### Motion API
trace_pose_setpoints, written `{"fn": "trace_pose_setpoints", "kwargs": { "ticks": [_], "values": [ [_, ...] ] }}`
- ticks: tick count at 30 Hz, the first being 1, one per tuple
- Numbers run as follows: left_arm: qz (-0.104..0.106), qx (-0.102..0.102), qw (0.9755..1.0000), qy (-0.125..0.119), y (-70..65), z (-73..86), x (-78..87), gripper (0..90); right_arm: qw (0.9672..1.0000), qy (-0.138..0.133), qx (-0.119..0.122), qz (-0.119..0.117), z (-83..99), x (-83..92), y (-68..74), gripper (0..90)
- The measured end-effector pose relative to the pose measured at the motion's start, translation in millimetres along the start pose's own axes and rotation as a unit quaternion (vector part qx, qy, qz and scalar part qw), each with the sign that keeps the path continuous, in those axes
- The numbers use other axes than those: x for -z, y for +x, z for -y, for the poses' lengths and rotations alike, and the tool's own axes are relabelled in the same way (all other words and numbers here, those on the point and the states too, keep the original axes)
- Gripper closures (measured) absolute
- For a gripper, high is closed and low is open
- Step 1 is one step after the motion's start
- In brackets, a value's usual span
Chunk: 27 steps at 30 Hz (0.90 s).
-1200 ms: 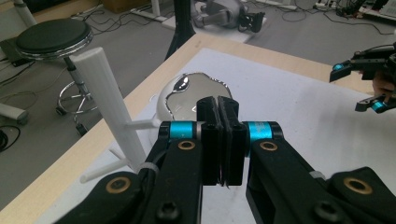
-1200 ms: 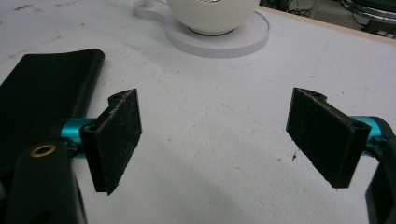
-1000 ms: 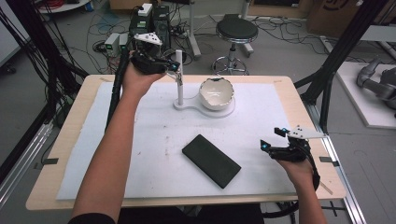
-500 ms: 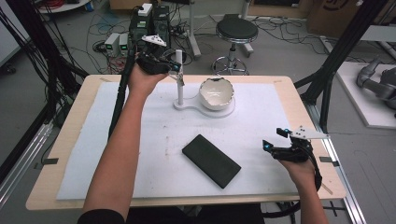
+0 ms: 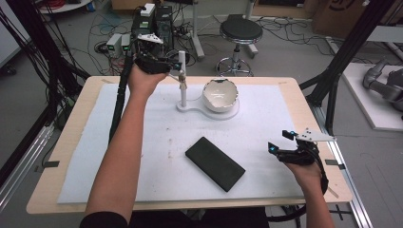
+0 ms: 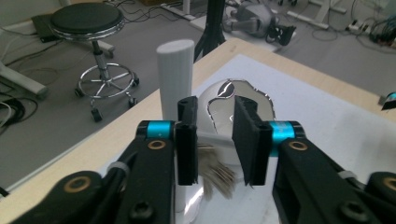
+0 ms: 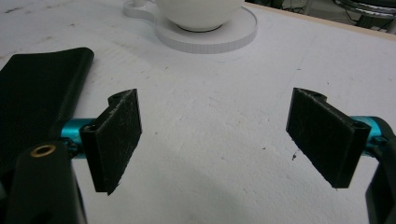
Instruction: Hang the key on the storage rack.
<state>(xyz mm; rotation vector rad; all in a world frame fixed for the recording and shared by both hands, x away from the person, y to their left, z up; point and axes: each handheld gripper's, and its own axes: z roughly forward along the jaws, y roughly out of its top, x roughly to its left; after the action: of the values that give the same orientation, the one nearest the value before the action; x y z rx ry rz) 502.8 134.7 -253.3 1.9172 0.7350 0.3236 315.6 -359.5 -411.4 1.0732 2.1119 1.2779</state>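
A white stand (image 5: 190, 107) at the back of the mat carries an upright white post (image 5: 182, 64) and a white bowl (image 5: 220, 94). A small tan bundle (image 5: 183, 86) hangs beside the post. My left gripper (image 5: 177, 71) is at the post, its jaws level with it. In the left gripper view the jaws (image 6: 215, 119) have just been opening and stand a little apart. The post (image 6: 175, 65) is just beyond the left pad, and the tan bundle (image 6: 217, 175) dangles below the gap, untouched by the pads. My right gripper (image 5: 279, 141) hovers open above the mat at the front right, with nothing between its jaws (image 7: 217, 135).
A flat black rectangular case (image 5: 215, 163) lies on the white mat (image 5: 266, 118) at front centre, and its end (image 7: 37, 93) is just left of the right gripper. The bowl (image 6: 243, 93) sits right of the post. A stool (image 5: 240, 32) and cables stand beyond the table's far edge.
The left gripper has stayed at the post with barely any shift, and its jaws now stand slightly apart. The right gripper has not moved.
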Motion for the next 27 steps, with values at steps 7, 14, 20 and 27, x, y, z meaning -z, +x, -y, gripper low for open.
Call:
{"fn": "trace_pose_setpoints", "kwargs": {
  "ticks": [7,14,20,27],
  "values": [
    [-0.009,0.014,0.9998,-0.013,2.4,10.1,16.4,50.6,1.0000,0.001,-0.001,-0.001,-0.1,-0.2,0.9,18.5],
    [0.018,-0.007,0.9997,-0.018,-9.7,43.3,34.2,37.5,0.9999,-0.006,0.008,-0.008,-0.8,-0.8,2.6,18.5],
    [0.023,-0.009,0.9994,-0.026,-19.3,83.5,50.2,29.7,1.0000,-0.005,0.001,-0.008,-0.3,-1.3,3.1,18.5],
    [0.034,0.011,0.9989,-0.029,-24.8,125.8,62.9,21.2,0.9999,0.000,0.003,-0.010,-0.3,-4.1,4.3,18.4]
  ]
}}
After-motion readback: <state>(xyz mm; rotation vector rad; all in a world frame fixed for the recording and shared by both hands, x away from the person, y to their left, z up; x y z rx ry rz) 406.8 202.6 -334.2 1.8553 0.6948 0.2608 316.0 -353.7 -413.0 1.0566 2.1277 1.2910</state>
